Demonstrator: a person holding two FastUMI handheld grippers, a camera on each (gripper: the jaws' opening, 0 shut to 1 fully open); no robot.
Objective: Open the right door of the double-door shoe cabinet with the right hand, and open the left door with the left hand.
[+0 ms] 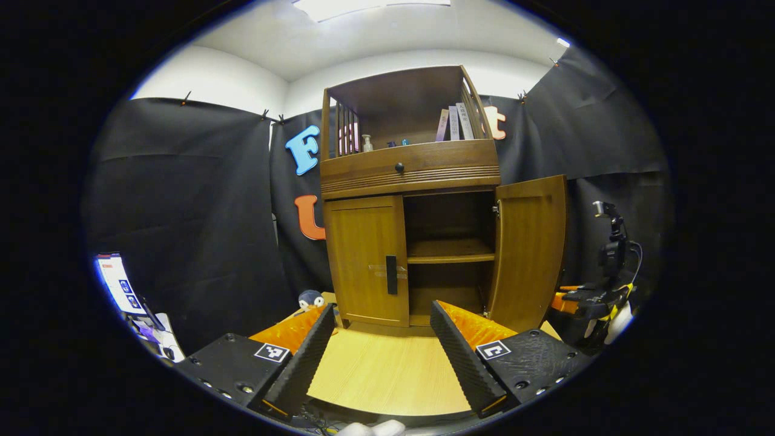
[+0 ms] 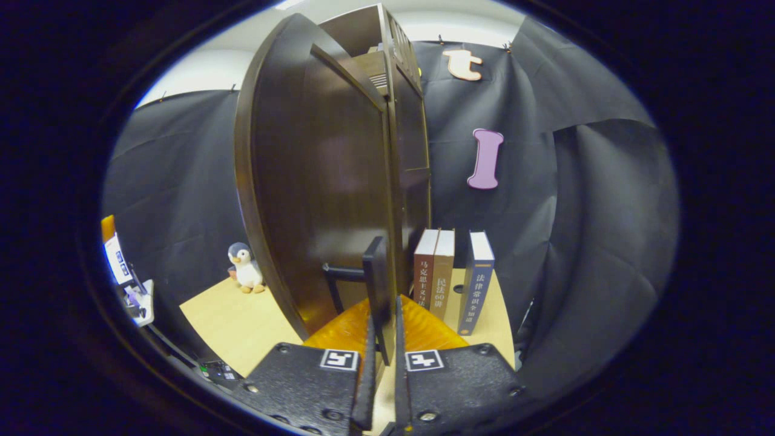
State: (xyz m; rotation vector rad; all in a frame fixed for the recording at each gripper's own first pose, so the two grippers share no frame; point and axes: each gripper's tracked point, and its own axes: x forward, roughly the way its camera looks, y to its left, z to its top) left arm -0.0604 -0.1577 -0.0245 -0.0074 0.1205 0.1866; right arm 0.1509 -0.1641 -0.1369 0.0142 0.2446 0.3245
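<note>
The wooden shoe cabinet [image 1: 412, 169] stands on a light table. Its left door [image 1: 363, 242] is closed, with a dark handle [image 1: 392, 274] at its inner edge. My left gripper [image 1: 384, 357] is open, low and in front of the cabinet, well short of that handle, with nothing between its fingers. The right door [image 1: 530, 251] is swung wide, baring the inner shelf [image 1: 451, 251]. In the right gripper view that door [image 2: 321, 200] looms close and my right gripper [image 2: 383, 354] is shut on its dark handle [image 2: 376, 284]. From the left gripper view, the right gripper [image 1: 590, 300] sits just beyond the open door.
A toy penguin [image 2: 245, 268] stands on the table [image 2: 230, 321] left of the cabinet. Three upright books [image 2: 451, 281] stand beside the cabinet's right side. More books [image 1: 454, 124] and a bottle [image 1: 367, 143] sit on the top shelf. A screen [image 1: 118, 284] is at far left.
</note>
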